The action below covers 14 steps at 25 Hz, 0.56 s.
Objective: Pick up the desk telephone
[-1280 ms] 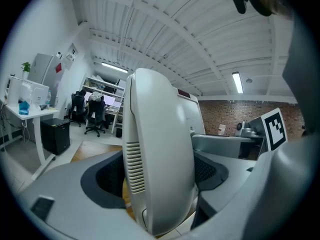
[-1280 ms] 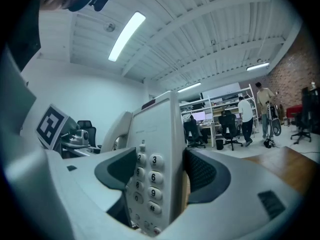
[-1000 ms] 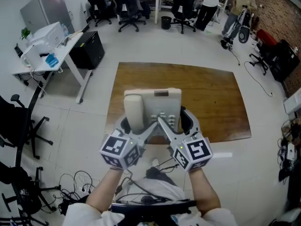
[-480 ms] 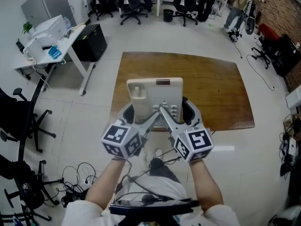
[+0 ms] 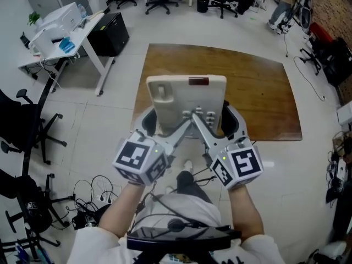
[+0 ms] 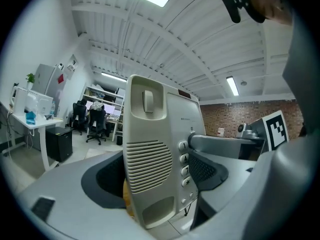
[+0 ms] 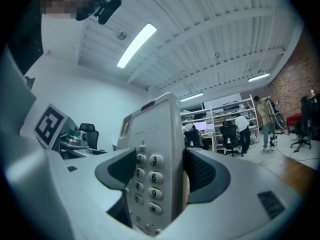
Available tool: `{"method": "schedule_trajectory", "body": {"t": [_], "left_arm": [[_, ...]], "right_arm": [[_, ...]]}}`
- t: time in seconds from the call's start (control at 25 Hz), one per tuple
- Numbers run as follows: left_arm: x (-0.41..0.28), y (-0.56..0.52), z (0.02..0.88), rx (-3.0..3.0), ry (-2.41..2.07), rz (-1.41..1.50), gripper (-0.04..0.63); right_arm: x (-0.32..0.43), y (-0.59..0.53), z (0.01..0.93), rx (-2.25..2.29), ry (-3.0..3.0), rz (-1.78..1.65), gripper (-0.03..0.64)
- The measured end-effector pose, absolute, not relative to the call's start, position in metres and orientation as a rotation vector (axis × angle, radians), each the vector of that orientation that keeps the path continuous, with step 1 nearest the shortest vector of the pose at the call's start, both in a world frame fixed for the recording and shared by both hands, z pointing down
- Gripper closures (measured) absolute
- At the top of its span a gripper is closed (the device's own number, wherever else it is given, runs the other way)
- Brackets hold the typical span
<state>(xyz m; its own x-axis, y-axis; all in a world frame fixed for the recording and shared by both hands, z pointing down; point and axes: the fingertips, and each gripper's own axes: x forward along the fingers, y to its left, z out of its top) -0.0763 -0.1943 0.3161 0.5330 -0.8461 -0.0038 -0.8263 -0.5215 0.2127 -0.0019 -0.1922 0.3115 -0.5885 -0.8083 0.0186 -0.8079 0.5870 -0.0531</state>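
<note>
The beige desk telephone hangs in the air over the brown wooden table, keypad side toward me. My left gripper is shut on its left half and my right gripper is shut on its right half. The two inner jaws cross over the keys. In the left gripper view the telephone stands upright in the left gripper, with its empty cradle and speaker grille showing. In the right gripper view the telephone is clamped edge-on in the right gripper, with the number keys beside the left jaw.
A white desk with a printer and a black cabinet stand at the upper left. A black office chair is at the left. Cables lie on the floor near my feet. More chairs and people are at the far end.
Both grippers have lifted the telephone higher and closer to the head camera, so it looks larger. The grip of each gripper is unchanged.
</note>
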Motion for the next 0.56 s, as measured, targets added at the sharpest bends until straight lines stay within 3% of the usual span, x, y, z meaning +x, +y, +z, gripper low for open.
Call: {"method": "schedule_trajectory", "body": {"t": [0.56], "left_arm": [[-0.079, -0.178, 0.297, 2.621, -1.418, -0.172, 0.214]], "right_arm": [[-0.004, -0.175, 0.289, -1.433, 2.773, -0.023, 0.299]]}}
